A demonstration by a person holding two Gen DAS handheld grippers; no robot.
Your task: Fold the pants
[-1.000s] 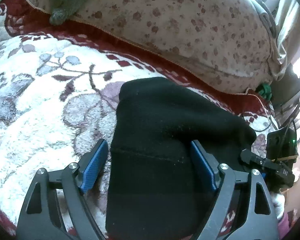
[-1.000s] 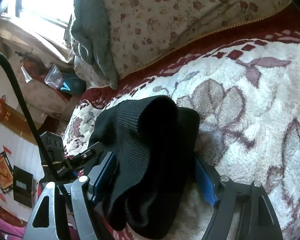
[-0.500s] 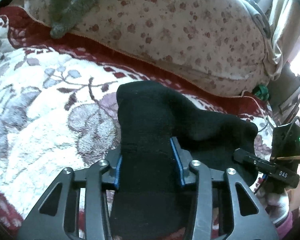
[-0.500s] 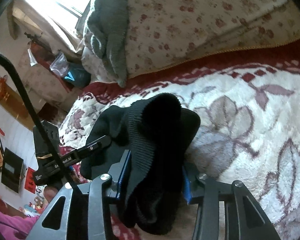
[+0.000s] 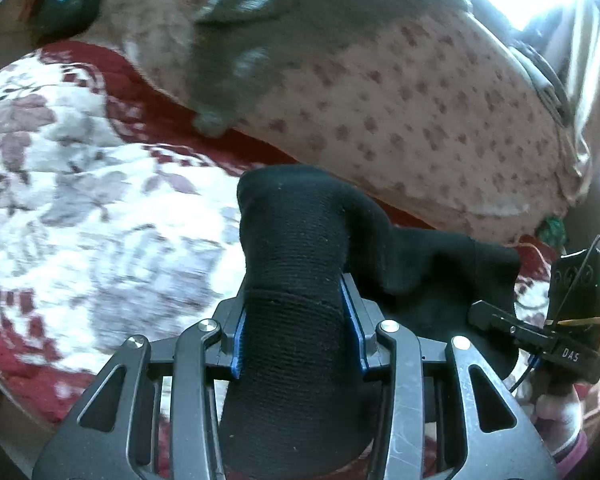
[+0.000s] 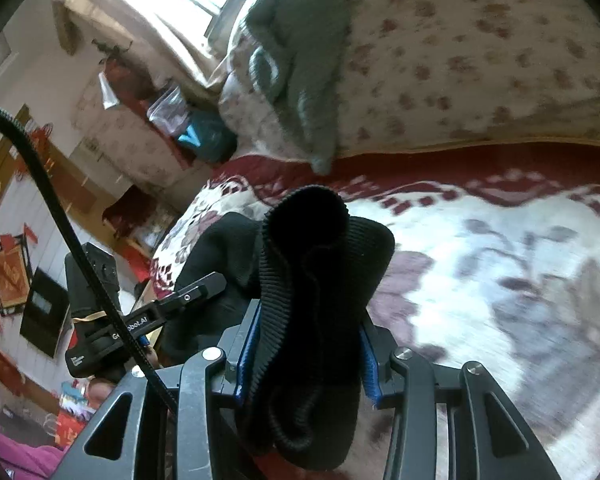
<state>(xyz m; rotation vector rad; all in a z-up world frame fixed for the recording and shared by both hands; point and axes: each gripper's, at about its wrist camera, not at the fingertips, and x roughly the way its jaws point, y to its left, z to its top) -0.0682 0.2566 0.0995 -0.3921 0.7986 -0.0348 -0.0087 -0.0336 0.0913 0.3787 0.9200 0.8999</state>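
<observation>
Both claws clamp the black pants (image 5: 296,280): left claw (image 5: 298,332) on one bunched end, right claw (image 6: 306,356) on the ribbed end, cloth spanning between them above the bed (image 5: 100,208), ready to fold forward.

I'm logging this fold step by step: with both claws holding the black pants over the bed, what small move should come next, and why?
Probably carry both ends forward together and lay them on the far part of the pants. The left claw and right claw each pinch a bunched end of the black pants, lifted off the floral blanket, so the fold is begun but not laid down.
</observation>
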